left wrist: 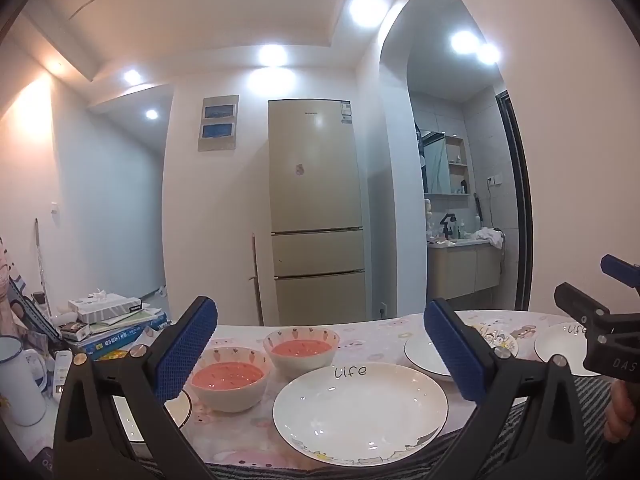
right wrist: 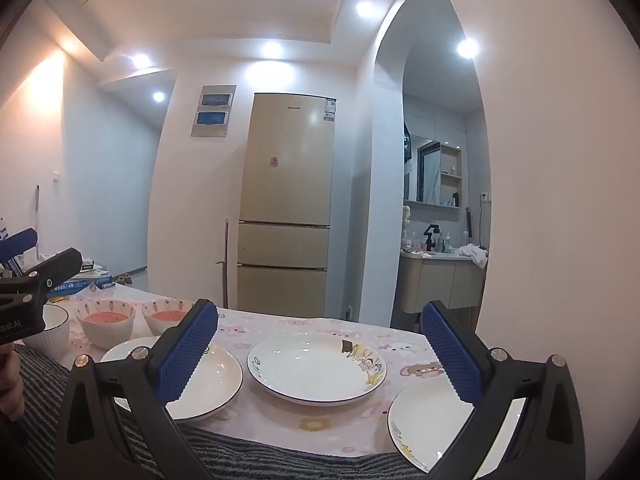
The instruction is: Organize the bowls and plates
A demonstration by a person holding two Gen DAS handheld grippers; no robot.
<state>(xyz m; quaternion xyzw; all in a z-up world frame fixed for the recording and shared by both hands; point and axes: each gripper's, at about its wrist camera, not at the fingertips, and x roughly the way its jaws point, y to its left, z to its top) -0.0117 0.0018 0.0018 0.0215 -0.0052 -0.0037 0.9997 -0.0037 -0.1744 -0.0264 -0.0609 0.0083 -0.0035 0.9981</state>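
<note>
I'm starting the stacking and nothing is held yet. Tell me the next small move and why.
Probably lower the open left gripper onto the near rim of the "life" plate right in front of it. Both grippers are open and empty, the right gripper hovering above the middle plate. The plates lie separately on the table, unstacked, so gathering them could start here.

fridge (left wrist: 316,208) | books (left wrist: 120,330) | white mug (left wrist: 18,380) | vanity (right wrist: 440,280)
</note>
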